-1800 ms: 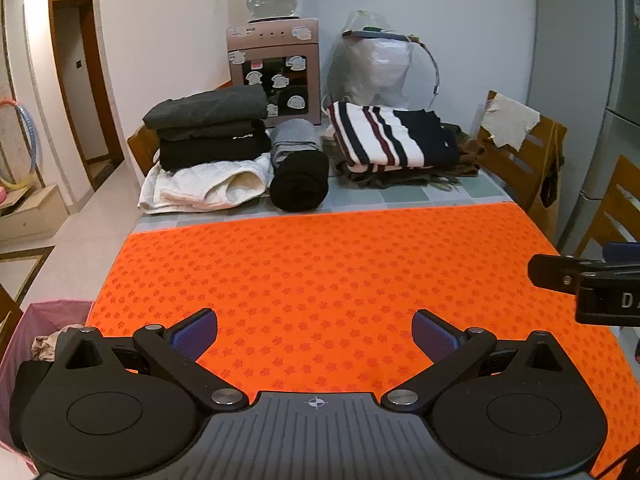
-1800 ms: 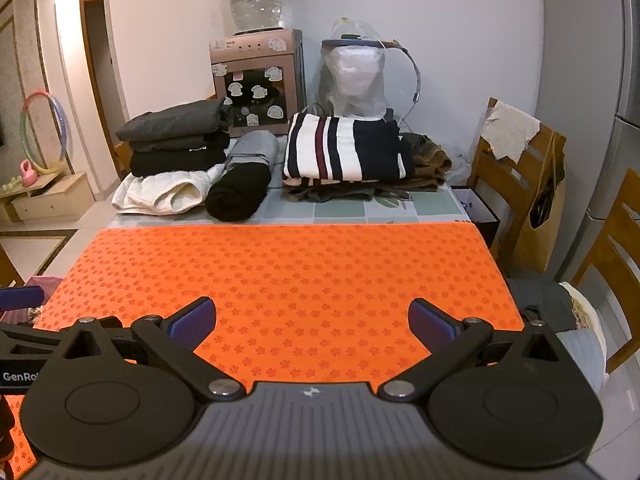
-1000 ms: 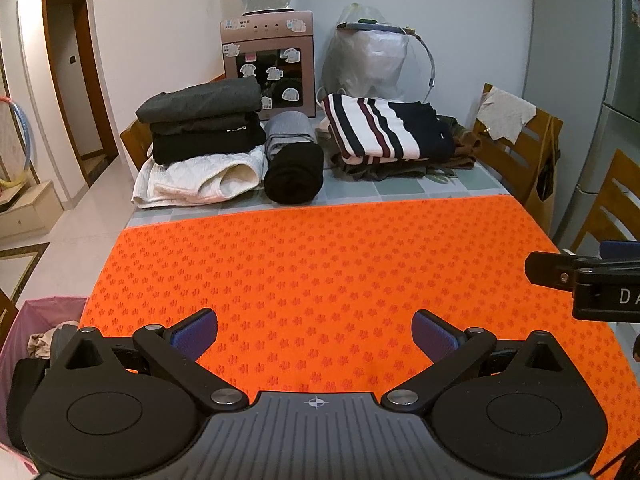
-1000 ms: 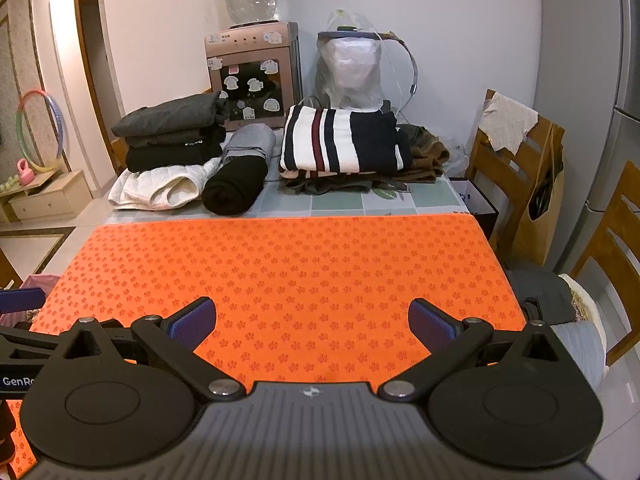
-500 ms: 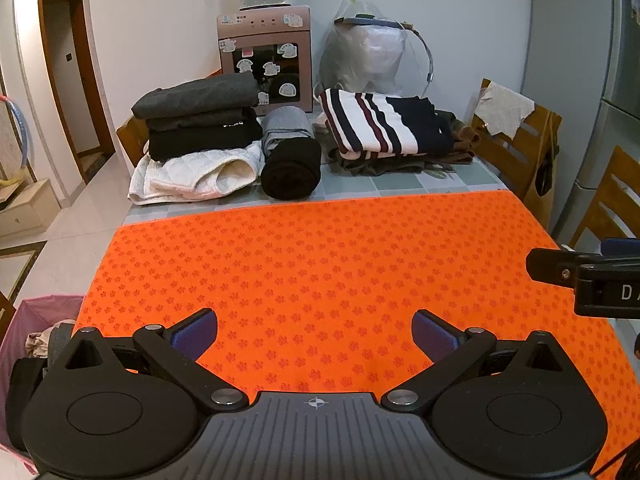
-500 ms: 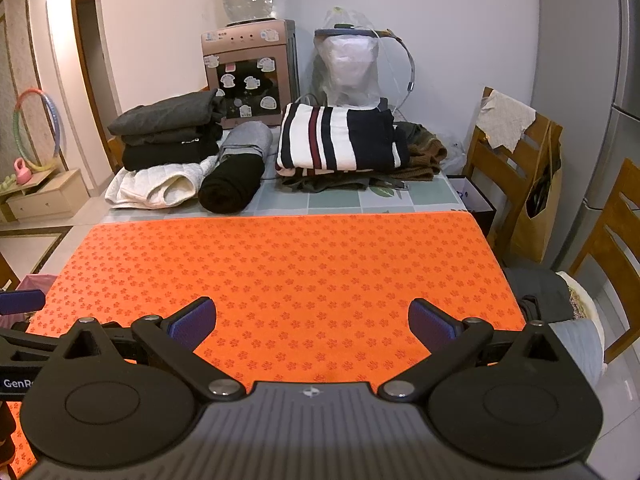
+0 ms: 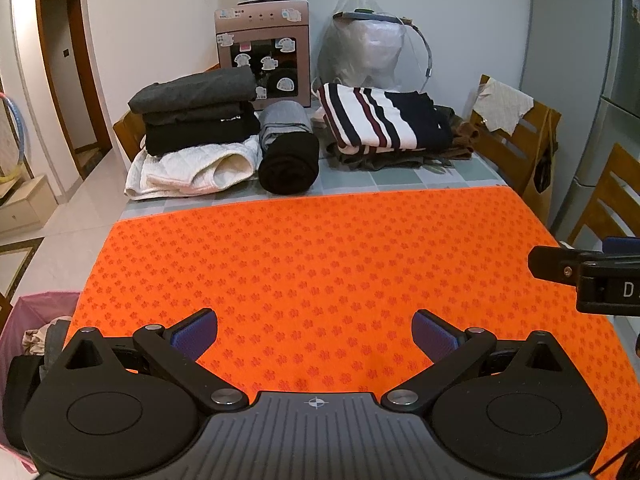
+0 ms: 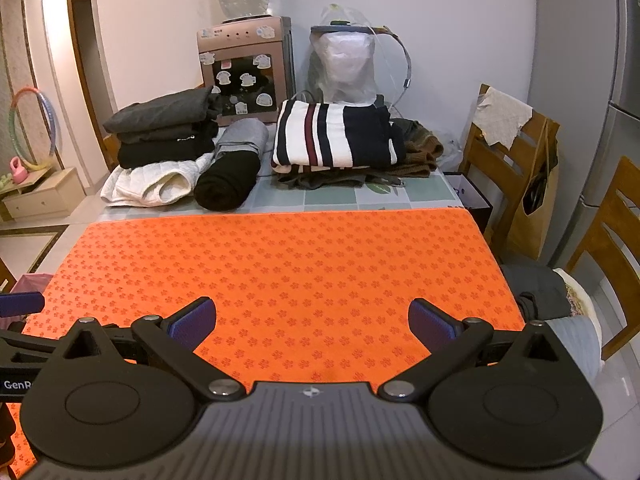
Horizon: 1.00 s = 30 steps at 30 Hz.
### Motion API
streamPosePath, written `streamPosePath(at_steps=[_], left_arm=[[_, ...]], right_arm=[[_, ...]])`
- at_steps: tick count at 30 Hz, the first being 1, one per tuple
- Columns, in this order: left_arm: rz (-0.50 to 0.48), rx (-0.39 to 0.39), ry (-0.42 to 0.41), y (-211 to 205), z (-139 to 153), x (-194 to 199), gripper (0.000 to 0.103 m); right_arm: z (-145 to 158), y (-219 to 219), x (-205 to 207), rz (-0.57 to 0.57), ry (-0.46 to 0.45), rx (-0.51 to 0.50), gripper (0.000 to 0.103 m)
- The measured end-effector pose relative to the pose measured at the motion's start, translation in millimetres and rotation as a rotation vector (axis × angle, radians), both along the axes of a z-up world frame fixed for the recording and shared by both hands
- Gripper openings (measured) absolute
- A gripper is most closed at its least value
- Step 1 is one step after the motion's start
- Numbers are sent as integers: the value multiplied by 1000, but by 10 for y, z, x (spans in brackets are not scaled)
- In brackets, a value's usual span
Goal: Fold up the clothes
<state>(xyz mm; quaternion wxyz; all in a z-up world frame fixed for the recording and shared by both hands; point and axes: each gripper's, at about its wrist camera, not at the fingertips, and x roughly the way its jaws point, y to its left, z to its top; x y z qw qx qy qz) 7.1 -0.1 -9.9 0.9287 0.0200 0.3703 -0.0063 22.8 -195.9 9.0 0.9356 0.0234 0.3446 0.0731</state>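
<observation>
My left gripper (image 7: 314,334) is open and empty above the near edge of an orange mat (image 7: 312,256). My right gripper (image 8: 311,322) is open and empty over the same mat (image 8: 280,256), to the right of the left one. Folded clothes lie at the table's far end: a dark stack (image 7: 196,114) on a white quilted garment (image 7: 192,170), a rolled grey-and-black garment (image 7: 288,148), and a striped sweater (image 7: 380,122) on top of other clothes. No garment lies on the mat.
A pink hamper (image 7: 24,320) with clothes stands left of the table. A water dispenser (image 7: 262,60) and a plastic-wrapped fan (image 7: 368,52) stand at the back. Wooden chairs (image 7: 516,148) line the right side; clothes lie on a chair (image 8: 556,300) at lower right.
Both grippers have tilted or risen slightly, so the table and clothes sit a little lower in both views. Both stay open and empty.
</observation>
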Motion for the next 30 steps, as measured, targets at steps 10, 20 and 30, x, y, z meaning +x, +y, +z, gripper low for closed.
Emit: streamPosePath(at_steps=[10, 20, 30], left_arm=[[-26, -18, 23, -20, -86, 97, 103], [-66, 10, 49, -48, -212, 348, 103], [-21, 9, 28, -112, -310, 862, 103]], right_arm=[[-25, -134, 76, -44, 9, -4, 103], [30, -640, 754, -124, -38, 21, 101], [-137, -1183, 2133, -115, -33, -4, 85]])
